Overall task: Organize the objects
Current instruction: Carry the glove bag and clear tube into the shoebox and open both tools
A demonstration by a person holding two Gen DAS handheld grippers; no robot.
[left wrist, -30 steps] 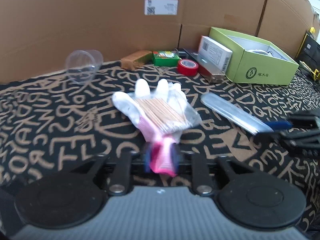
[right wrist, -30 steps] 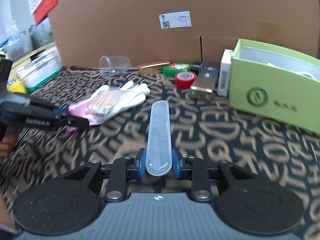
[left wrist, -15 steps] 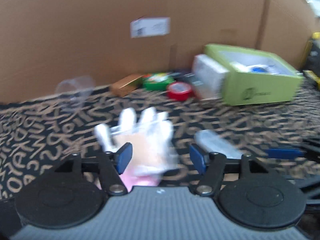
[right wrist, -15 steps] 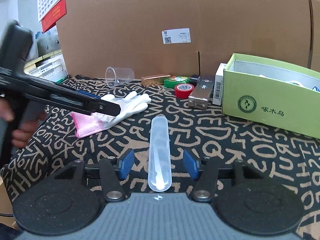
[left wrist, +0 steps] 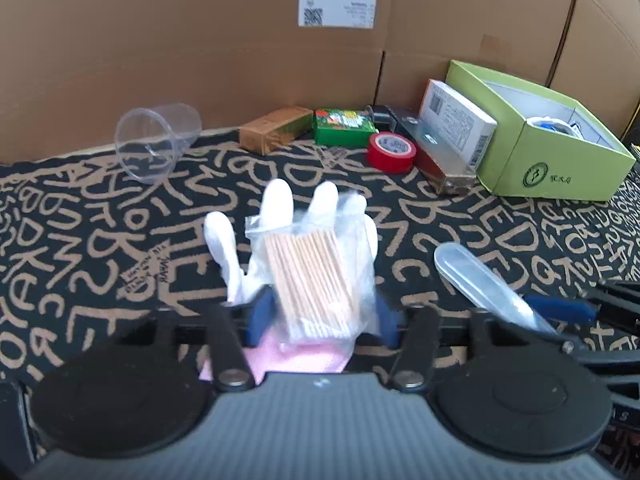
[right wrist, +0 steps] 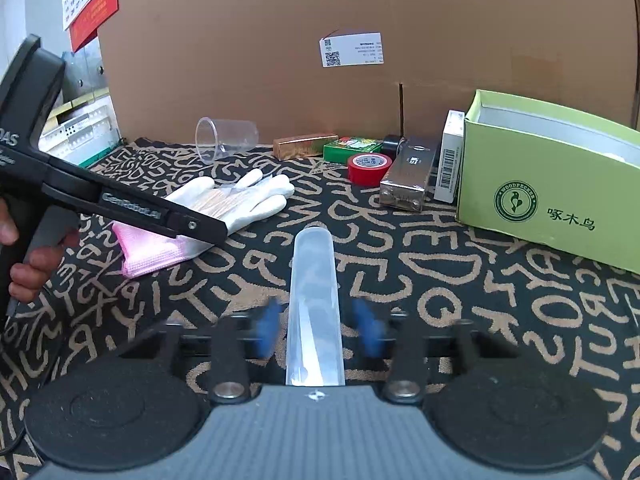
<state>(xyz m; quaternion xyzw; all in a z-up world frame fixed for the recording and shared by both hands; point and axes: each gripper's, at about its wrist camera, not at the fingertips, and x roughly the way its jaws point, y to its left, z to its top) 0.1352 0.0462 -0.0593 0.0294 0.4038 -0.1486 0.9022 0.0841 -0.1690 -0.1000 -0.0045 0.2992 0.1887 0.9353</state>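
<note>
Closing: left gripper (left wrist: pixel 318 316) around bagged cotton swabs (left wrist: pixel 310 280) on white glove (left wrist: pixel 276 208), right gripper (right wrist: pixel 316 320) around clear tube (right wrist: pixel 314 300), pads apart; slippery bag likely slipping.

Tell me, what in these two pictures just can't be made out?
- Green box contents: right wrist view, its front wall hides them.
- Right gripper fingertips: motion-blurred as the jaws close around the clear tube; contact unclear.
- Label on the cardboard: print too small.
- Glove cuff: left wrist view, gripper body covers it.
</note>
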